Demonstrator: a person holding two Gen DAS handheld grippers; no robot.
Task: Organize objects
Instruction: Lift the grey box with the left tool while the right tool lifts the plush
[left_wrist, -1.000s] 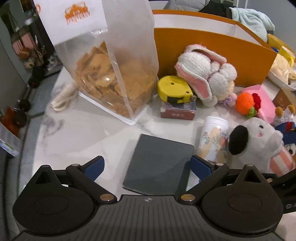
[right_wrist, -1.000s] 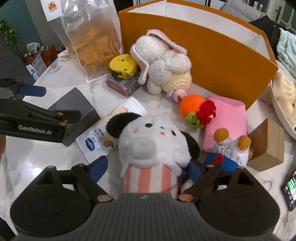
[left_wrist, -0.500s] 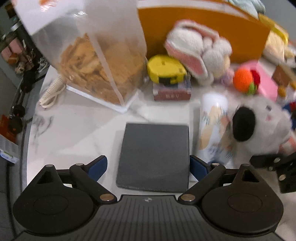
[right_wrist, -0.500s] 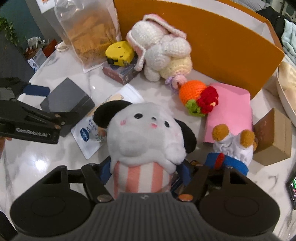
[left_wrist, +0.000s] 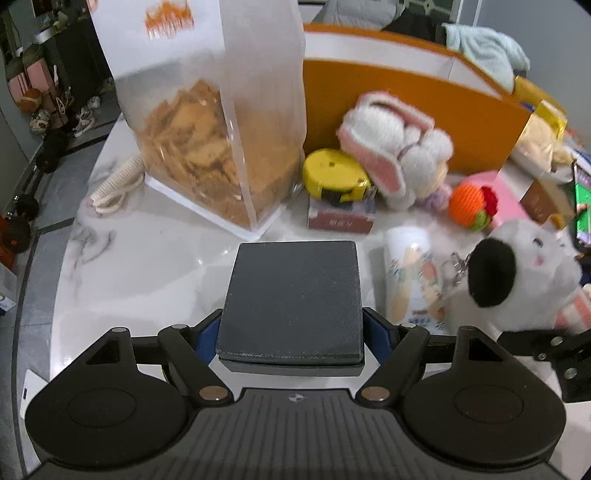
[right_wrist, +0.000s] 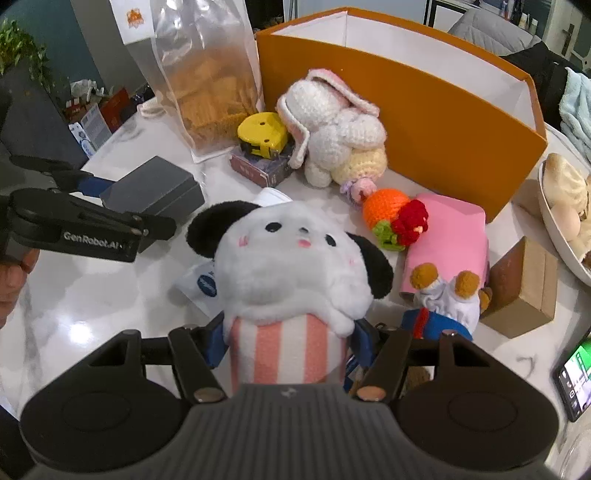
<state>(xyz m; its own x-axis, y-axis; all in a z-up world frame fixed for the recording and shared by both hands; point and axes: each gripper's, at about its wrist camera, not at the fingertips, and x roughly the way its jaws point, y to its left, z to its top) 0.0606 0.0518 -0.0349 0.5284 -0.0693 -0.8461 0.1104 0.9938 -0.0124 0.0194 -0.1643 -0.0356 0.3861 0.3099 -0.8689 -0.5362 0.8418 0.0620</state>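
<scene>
A dark grey flat box (left_wrist: 291, 295) lies between the blue pads of my left gripper (left_wrist: 290, 332). The jaws are closing and the pads touch both of its sides. In the right wrist view the same box (right_wrist: 147, 188) sits tilted at the left. A white plush dog (right_wrist: 291, 258) with black ears and a pink-striped body is squeezed at its body by my right gripper (right_wrist: 290, 336), whose jaws are also closing. The plush (left_wrist: 524, 273) shows at the right edge of the left wrist view. Behind stands an open orange box (right_wrist: 424, 122).
A tall snack bag (left_wrist: 207, 147) stands at the back left. Beside it are a yellow tape measure (left_wrist: 334, 177), a crochet bunny (right_wrist: 332, 125), an orange crochet toy (right_wrist: 384, 214), a pink box (right_wrist: 450, 236) and a brown box (right_wrist: 524, 288). A white pouch (left_wrist: 410, 273) lies flat.
My left gripper came down over the grey box and its jaws narrowed onto its sides. My right gripper's jaws closed on the plush dog's striped body, and the plush rose slightly.
</scene>
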